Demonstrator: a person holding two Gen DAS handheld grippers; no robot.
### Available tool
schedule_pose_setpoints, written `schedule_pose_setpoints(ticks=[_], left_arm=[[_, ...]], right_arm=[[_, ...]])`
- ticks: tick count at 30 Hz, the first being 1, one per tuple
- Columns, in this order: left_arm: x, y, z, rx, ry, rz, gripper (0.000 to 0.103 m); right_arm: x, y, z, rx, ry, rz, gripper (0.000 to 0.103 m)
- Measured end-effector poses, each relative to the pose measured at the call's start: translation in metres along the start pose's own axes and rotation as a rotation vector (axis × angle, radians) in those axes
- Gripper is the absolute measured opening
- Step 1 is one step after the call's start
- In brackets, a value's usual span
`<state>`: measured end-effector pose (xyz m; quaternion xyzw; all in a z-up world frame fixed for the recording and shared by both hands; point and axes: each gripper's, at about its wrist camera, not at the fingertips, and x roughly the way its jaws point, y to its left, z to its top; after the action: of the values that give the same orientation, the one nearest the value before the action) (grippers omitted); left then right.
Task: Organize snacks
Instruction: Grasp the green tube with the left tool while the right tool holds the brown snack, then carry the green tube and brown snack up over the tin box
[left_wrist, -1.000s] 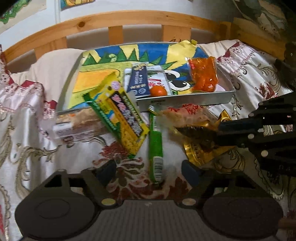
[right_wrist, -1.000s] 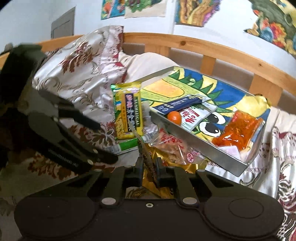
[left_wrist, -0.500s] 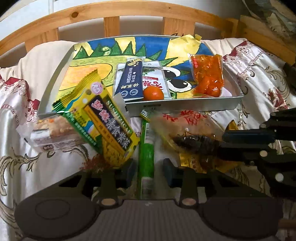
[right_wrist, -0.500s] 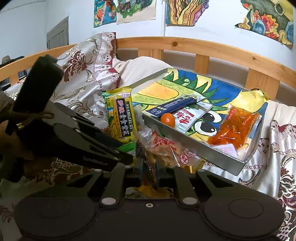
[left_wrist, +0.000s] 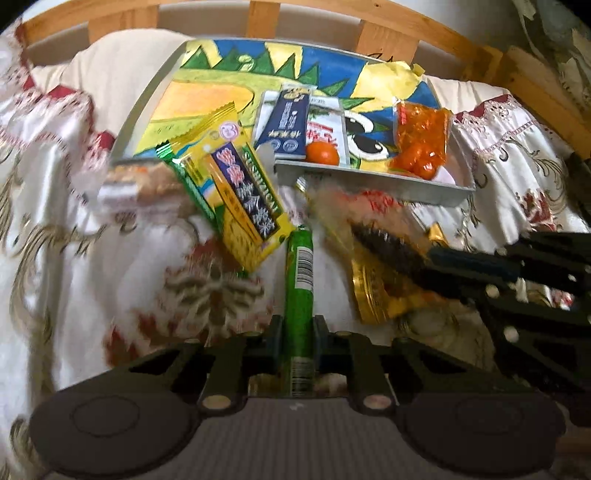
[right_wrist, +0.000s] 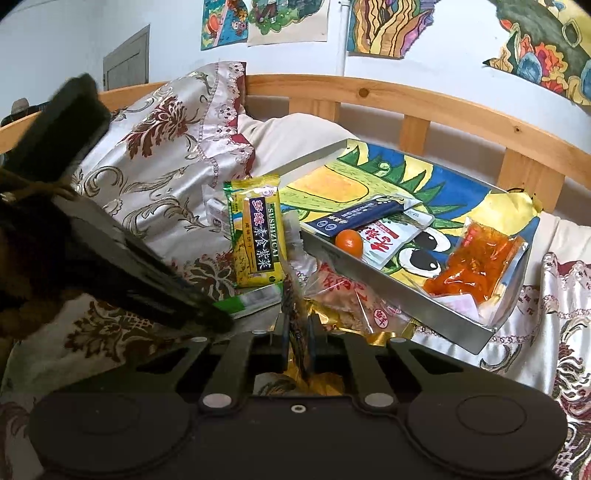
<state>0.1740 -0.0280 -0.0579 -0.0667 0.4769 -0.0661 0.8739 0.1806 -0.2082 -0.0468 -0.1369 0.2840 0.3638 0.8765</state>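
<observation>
A green snack stick (left_wrist: 300, 280) lies lengthwise between the jaws of my left gripper (left_wrist: 298, 332). The jaws are closing and the pads press on its near end. In the right wrist view the left gripper (right_wrist: 221, 321) reaches in from the left, with the green stick (right_wrist: 251, 301) at its tip. My right gripper (right_wrist: 295, 332) is shut on a thin dark snack packet (right_wrist: 293, 306), held edge-on, its jaws still tightening slightly. The left wrist view shows that dark packet (left_wrist: 384, 251) at the tip of the right gripper (left_wrist: 428, 254). The metal tray (left_wrist: 369, 177) with a cartoon lining lies beyond both.
On the patterned bedspread lie a yellow seaweed pack (left_wrist: 236, 192), a wrapped cake (left_wrist: 136, 184), a clear cracker bag (right_wrist: 351, 299) and a gold packet (left_wrist: 380, 295). The tray holds a navy sachet (left_wrist: 288, 122), a white sachet (left_wrist: 328, 129), a small orange fruit (left_wrist: 322, 153) and an orange bag (left_wrist: 421, 140). A wooden bed rail (right_wrist: 443, 110) runs behind.
My left gripper went from wide open to closed on the green stick, after moving forward over it. The right gripper kept its hold on the dark packet and barely moved.
</observation>
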Motion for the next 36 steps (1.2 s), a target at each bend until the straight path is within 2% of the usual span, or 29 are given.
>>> schedule_pose_setpoints(ticks=[11, 15, 20, 27, 36], left_arm=[[-0.036, 0.021, -0.016, -0.183, 0.111, -0.08, 0.016], [-0.05, 0.024, -0.018, -0.222, 0.113, -0.11, 0.016], [-0.065, 0.021, -0.012, -0.221, 0.095, -0.118, 0.016], [-0.081, 0.017, 0.007, -0.205, 0.017, -0.1, 0.017], [-0.078, 0.019, 0.066, -0.2, -0.179, -0.041, 0.017]], right_arm=[[-0.016, 0.013, 0.009, -0.025, -0.04, -0.013, 0.01], [-0.022, 0.017, 0.012, -0.031, -0.055, -0.013, 0.009], [-0.029, 0.02, 0.017, -0.039, -0.084, -0.018, 0.009], [-0.036, 0.011, 0.023, -0.007, -0.165, -0.072, 0.009], [-0.021, -0.026, 0.038, 0.073, -0.287, -0.186, 0.009]])
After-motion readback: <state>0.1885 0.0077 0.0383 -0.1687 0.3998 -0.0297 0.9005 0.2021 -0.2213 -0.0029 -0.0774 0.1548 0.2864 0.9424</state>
